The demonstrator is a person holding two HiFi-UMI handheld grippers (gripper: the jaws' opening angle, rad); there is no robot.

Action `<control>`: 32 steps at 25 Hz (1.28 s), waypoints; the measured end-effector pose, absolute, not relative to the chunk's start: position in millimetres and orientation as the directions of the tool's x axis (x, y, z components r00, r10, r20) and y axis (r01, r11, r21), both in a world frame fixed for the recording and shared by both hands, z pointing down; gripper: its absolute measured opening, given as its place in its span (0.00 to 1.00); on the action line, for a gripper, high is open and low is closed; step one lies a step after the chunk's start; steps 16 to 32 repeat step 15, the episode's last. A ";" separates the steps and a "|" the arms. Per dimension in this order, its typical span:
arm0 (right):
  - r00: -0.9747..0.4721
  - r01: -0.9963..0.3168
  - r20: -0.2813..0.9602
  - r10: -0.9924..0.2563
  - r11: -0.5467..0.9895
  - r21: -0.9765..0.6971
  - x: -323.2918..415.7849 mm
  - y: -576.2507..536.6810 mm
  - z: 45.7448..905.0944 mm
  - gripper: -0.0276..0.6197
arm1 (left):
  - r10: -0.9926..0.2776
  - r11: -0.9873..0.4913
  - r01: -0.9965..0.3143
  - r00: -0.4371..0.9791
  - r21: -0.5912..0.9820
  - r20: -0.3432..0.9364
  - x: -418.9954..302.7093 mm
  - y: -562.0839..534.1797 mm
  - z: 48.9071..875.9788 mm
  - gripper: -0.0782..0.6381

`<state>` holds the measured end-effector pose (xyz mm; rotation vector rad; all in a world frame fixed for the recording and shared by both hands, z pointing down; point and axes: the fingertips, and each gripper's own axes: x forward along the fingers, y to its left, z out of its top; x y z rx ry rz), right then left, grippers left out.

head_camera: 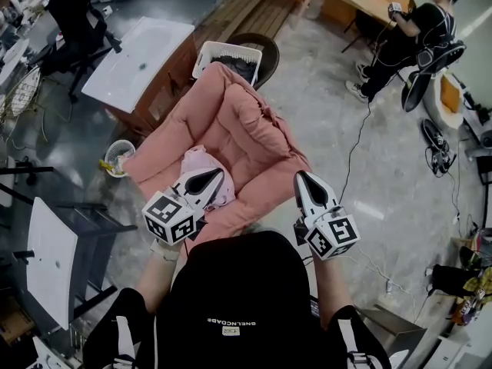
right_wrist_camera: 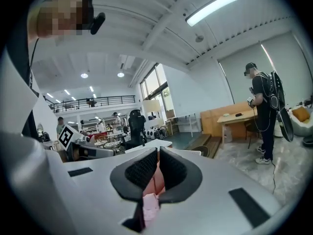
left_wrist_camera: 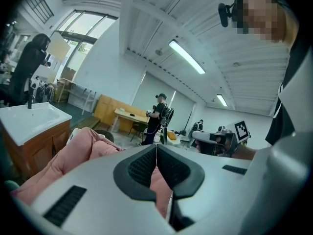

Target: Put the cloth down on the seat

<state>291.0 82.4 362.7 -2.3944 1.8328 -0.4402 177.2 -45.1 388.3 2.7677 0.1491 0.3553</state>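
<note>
The pink padded seat (head_camera: pixel 238 121) stands in the middle of the head view. A pale pink cloth (head_camera: pixel 198 162) lies bunched on its cushion. My left gripper (head_camera: pixel 217 177) hovers just over the cloth's near edge, its jaws shut with nothing between them; in the left gripper view (left_wrist_camera: pixel 156 153) only the seat (left_wrist_camera: pixel 78 148) shows beyond the tips. My right gripper (head_camera: pixel 302 177) hangs over the seat's right arm, apart from the cloth, and is also shut on nothing (right_wrist_camera: pixel 158 155). A pale pink patch (right_wrist_camera: pixel 149 208) shows below its jaws.
A white sink cabinet (head_camera: pixel 138 52) stands behind the seat on the left, and a white basket (head_camera: pixel 227 56) behind it. A small bin (head_camera: pixel 119 156) sits on the floor at the left. A person (head_camera: pixel 415 33) stands at a desk at the far right, with cables (head_camera: pixel 357 141) on the floor.
</note>
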 end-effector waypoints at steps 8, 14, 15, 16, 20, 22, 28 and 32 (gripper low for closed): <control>0.238 -0.927 0.162 -0.958 -0.274 -0.257 290.0 86.3 363.2 0.08 | 0.137 -0.937 0.052 0.964 0.345 0.228 172.6 -41.2 386.3 0.13; 0.231 -0.928 0.158 -0.960 -0.267 -0.261 294.5 87.9 367.8 0.08 | 0.134 -0.938 0.048 0.964 0.344 0.229 178.0 -36.6 390.5 0.13; 0.230 -0.928 0.158 -0.960 -0.266 -0.262 296.2 88.7 369.3 0.08 | 0.133 -0.938 0.048 0.964 0.343 0.230 179.6 -35.5 391.8 0.13; 0.230 -0.928 0.158 -0.960 -0.266 -0.262 296.2 88.7 369.3 0.08 | 0.133 -0.938 0.048 0.964 0.343 0.230 179.6 -35.5 391.8 0.13; 0.230 -0.928 0.158 -0.960 -0.266 -0.262 296.2 88.7 369.3 0.08 | 0.133 -0.938 0.048 0.964 0.343 0.230 179.6 -35.5 391.8 0.13; 0.230 -0.928 0.158 -0.960 -0.266 -0.262 296.2 88.7 369.3 0.08 | 0.133 -0.938 0.048 0.964 0.343 0.230 179.6 -35.5 391.8 0.13; 0.230 -0.928 0.158 -0.960 -0.266 -0.262 296.2 88.7 369.3 0.08 | 0.133 -0.938 0.048 0.964 0.343 0.230 179.6 -35.5 391.8 0.13; 0.230 -0.928 0.158 -0.960 -0.266 -0.262 296.2 88.7 369.3 0.08 | 0.133 -0.938 0.048 0.964 0.343 0.230 179.6 -35.5 391.8 0.13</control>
